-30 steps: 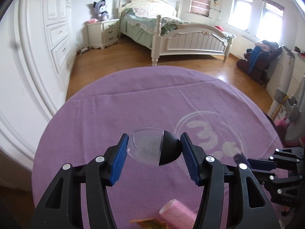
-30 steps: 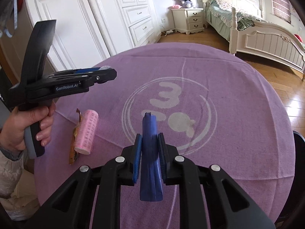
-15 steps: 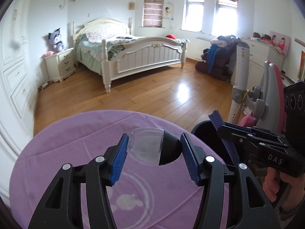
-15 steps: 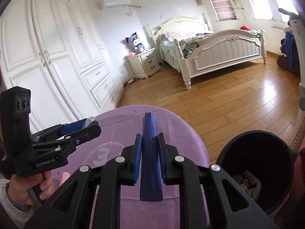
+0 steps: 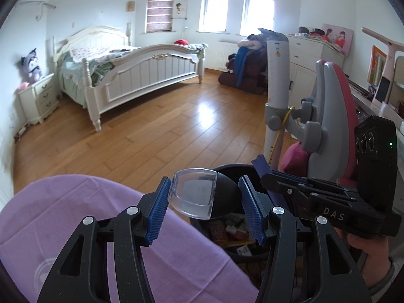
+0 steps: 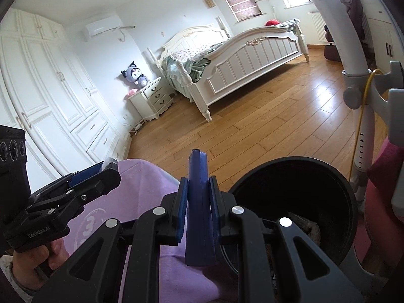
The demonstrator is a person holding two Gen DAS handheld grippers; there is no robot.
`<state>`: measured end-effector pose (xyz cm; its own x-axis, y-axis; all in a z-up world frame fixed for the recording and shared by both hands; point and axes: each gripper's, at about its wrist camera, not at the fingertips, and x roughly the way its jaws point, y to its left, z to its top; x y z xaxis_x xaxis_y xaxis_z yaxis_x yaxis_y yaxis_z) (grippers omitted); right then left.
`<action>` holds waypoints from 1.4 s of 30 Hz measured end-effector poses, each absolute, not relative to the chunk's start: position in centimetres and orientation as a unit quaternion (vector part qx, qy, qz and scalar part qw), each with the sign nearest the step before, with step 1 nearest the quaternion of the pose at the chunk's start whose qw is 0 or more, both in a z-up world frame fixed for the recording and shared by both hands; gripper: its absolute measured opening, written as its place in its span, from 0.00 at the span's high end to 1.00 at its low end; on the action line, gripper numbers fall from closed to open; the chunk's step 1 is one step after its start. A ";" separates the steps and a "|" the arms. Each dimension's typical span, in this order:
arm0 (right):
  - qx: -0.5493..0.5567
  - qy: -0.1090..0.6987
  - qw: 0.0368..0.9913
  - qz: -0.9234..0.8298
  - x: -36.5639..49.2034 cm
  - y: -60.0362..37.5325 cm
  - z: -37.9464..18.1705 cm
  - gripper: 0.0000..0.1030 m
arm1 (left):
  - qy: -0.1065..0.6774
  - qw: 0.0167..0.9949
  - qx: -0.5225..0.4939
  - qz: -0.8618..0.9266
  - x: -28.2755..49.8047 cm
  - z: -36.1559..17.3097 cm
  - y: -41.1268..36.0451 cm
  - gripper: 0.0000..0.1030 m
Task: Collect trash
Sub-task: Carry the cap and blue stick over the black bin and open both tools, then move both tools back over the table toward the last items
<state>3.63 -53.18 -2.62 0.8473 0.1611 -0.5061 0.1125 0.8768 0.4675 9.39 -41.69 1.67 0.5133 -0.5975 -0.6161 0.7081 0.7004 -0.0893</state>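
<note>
— Fingers first: on our left gripper point(image 5: 202, 208) the two blue pads sit half spread around one piece of trash, a clear plastic cap with a black dome point(image 5: 202, 193), and we judge it clamped between them. Our right gripper point(image 6: 198, 210) has its fingers nearly closed on one flat blue strip point(image 6: 199, 202), which stands on end with its long axis running up and away from us.

— And where do they need to go?

— One black trash bin point(image 6: 348, 202) sits on the floor just past the edge of the purple tabletop point(image 5: 75, 214). In the left wrist view its opening is directly behind and below the cap, with scraps already visible inside. In the right wrist view the bin lies to the lower right of the strip, so that hand is off to the side of the rim.

— So which hand is nearer?

— We'd say the left; its cap looks about over the mouth. The right hand needs to shift toward the right of its frame before letting go.

— Anything farther back?

— One white bed point(image 5: 141, 70) across the wooden floor, and one nightstand point(image 5: 38, 96) at the left edge.
</note>
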 end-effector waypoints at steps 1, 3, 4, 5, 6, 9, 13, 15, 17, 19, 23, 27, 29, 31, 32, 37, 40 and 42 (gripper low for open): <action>0.252 0.277 0.927 0.010 3.2 -53.7 -2.9 0.83 | 0.320 0.862 0.089 -0.382 9.4 1.4 -42.6 0.46; 0.260 0.278 0.925 0.003 2.9 -54.9 -3.5 0.83 | 0.324 0.857 0.093 -0.391 9.5 0.9 -43.9 0.46; 0.263 0.279 0.924 0.000 2.8 -55.3 -3.8 0.83 | 0.325 0.854 0.094 -0.395 9.5 0.7 -44.6 0.46; 0.266 0.280 0.923 -0.003 2.8 -55.6 -4.0 0.83 | 0.328 0.851 0.095 -0.398 9.5 0.5 -45.0 0.46; 0.269 0.281 0.921 -0.006 2.8 -56.0 -4.3 0.83 | 0.331 0.849 0.095 -0.401 9.5 0.2 -45.6 0.46; 0.277 0.282 0.918 -0.012 2.2 -56.7 -4.8 0.83 | 0.338 0.843 0.097 -0.407 9.7 -0.5 -47.0 0.46; 0.285 0.285 0.915 -0.018 1.7 -57.6 -5.3 0.83 | 0.345 0.837 0.101 -0.412 9.7 -1.2 -48.1 0.46; 0.290 0.286 0.913 -0.021 1.6 -58.2 -5.5 0.83 | 0.348 0.834 0.102 -0.415 9.7 -1.5 -48.8 0.46; 0.293 0.288 0.911 -0.023 1.4 -58.4 -5.7 0.83 | 0.350 0.832 0.103 -0.418 9.6 -1.7 -49.4 0.46; 0.295 0.291 0.910 -0.025 1.4 -58.7 -6.0 0.83 | 0.351 0.831 0.102 -0.420 9.6 -1.9 -49.8 0.46; 0.307 0.299 0.903 -0.036 1.1 -59.3 -6.2 0.79 | 0.352 0.830 0.096 -0.421 9.8 -1.7 -50.0 0.46; 0.318 0.296 0.899 -0.050 0.6 -59.6 -6.2 0.44 | 0.336 0.843 0.100 -0.408 9.4 -1.0 -49.6 0.16; 0.318 0.291 0.901 -0.051 0.3 -59.3 -5.9 0.40 | 0.335 0.843 0.099 -0.409 9.2 -0.6 -49.3 0.16; 0.316 0.294 0.901 -0.049 0.3 -58.9 -5.8 0.40 | 0.336 0.844 0.099 -0.406 9.1 -0.3 -48.8 0.16; 0.315 0.295 0.901 -0.048 0.4 -58.6 -5.6 0.40 | 0.336 0.845 0.100 -0.404 9.0 -0.1 -48.5 0.16; 0.307 0.297 0.903 -0.036 0.6 -56.5 -4.7 0.36 | 0.327 0.858 0.094 -0.385 8.0 0.9 -45.2 0.09; 0.296 0.302 0.906 -0.020 1.0 -54.6 -4.3 0.36 | 0.331 0.864 0.081 -0.370 7.4 1.2 -42.0 0.09; 0.287 0.304 0.908 -0.006 1.4 -53.0 -3.8 0.36 | 0.334 0.869 0.075 -0.356 7.1 1.4 -39.5 0.09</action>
